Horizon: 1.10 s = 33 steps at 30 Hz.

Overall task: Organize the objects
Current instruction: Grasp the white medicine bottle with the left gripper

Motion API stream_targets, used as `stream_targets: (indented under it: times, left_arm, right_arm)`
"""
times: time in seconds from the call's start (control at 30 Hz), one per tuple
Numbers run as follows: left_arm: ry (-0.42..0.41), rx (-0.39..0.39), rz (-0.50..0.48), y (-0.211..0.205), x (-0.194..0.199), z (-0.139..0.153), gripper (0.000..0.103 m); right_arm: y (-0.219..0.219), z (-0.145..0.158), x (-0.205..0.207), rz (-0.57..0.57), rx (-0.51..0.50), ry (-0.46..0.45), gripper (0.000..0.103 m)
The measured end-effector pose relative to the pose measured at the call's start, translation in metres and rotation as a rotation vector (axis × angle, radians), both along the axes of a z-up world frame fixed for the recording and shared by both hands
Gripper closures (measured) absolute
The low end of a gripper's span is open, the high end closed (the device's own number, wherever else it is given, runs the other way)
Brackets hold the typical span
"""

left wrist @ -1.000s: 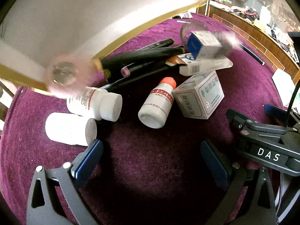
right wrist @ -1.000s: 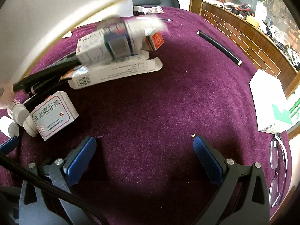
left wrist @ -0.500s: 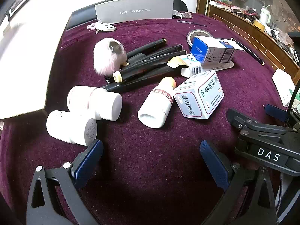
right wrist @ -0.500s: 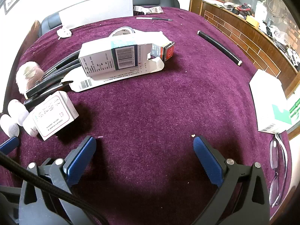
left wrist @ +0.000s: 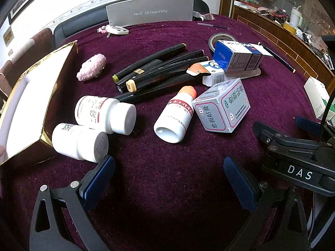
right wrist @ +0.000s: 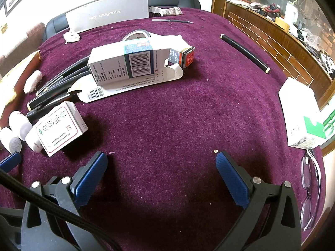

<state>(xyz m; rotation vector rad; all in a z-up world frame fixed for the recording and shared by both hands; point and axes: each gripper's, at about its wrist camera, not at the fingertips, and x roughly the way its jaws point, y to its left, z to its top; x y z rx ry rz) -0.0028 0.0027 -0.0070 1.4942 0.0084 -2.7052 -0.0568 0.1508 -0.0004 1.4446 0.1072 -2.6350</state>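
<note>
A pile lies on the purple cloth: two white pill bottles (left wrist: 104,115) (left wrist: 79,142), an orange-capped bottle (left wrist: 175,117), a grey medicine carton (left wrist: 222,106), a blue-and-white carton (left wrist: 236,57), several black markers (left wrist: 159,71) and a pink puff (left wrist: 92,67). A gold-edged box (left wrist: 31,104) with a white lining stands at the left. My left gripper (left wrist: 167,175) hangs open just short of the bottles, nothing between its fingers. My right gripper (right wrist: 161,175) is open over bare cloth, right of the grey carton (right wrist: 60,127) and near the barcoded carton (right wrist: 125,62).
A grey "red dragonfly" box (left wrist: 150,10) stands at the table's far edge. A white-and-green carton (right wrist: 301,115) and eyeglasses (right wrist: 309,190) lie at the right. A lone black marker (right wrist: 245,52), a tape roll (left wrist: 219,39) and a wooden counter (right wrist: 282,39) are farther right.
The gold-edged box was overhead with items falling out of it; it has come down and now rests at the left. The spilled items have settled. Both grippers stayed put.
</note>
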Motion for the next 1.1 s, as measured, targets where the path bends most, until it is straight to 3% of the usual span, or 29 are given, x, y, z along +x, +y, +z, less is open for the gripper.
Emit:
stream_targets:
  times: [1.1]
  left_arm:
    - [0.000, -0.001, 0.002, -0.0018, 0.0002, 0.0005, 0.002]
  right_arm:
    - [0.0008, 0.0002, -0.0007, -0.003, 0.000, 0.000, 0.000]
